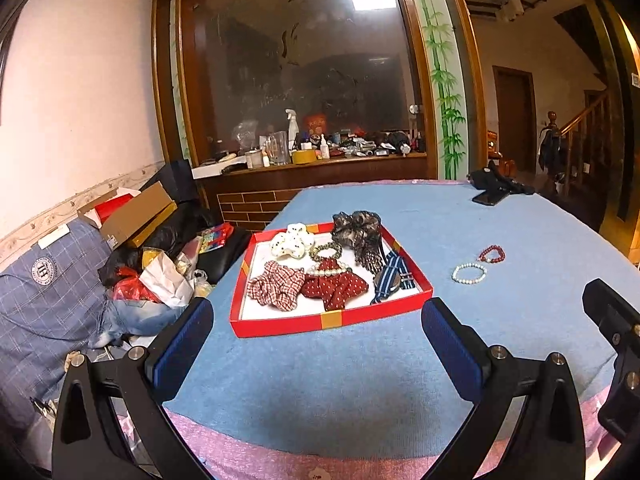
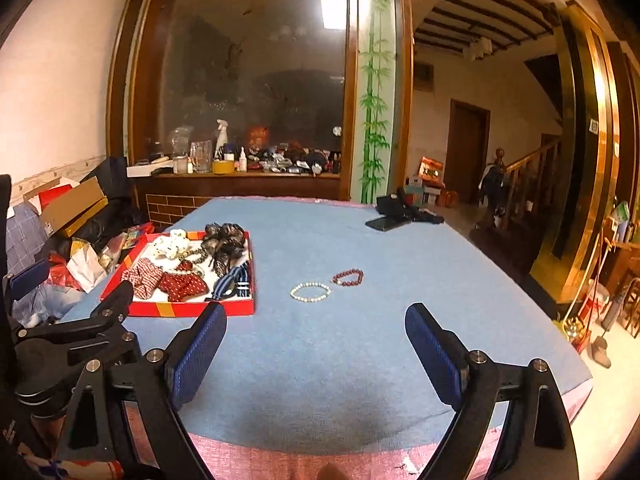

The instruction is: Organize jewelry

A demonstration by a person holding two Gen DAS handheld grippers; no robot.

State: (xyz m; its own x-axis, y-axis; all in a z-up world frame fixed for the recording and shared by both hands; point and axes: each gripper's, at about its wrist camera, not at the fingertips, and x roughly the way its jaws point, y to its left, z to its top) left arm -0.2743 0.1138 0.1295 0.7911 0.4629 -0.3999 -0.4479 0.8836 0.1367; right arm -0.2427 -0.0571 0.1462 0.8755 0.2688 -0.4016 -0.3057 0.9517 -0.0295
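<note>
A red tray (image 1: 280, 326) (image 2: 176, 309) on the blue tablecloth holds several scrunchies, a pearl bracelet, a bead bracelet and a striped watch strap (image 1: 390, 278). Outside it, to its right, lie a white pearl bracelet (image 1: 469, 273) (image 2: 311, 292) and a dark red bead bracelet (image 1: 492, 254) (image 2: 348, 277). My left gripper (image 1: 318, 320) is open and empty, held above the table just in front of the tray. My right gripper (image 2: 316, 328) is open and empty, in front of the two loose bracelets.
A black phone on a stand (image 1: 494, 190) (image 2: 394, 212) sits at the table's far right. Boxes, bags and clothes (image 1: 132, 264) are piled left of the table. A cluttered wooden counter (image 1: 320, 152) stands behind. The pink table edge (image 2: 320, 456) is nearest me.
</note>
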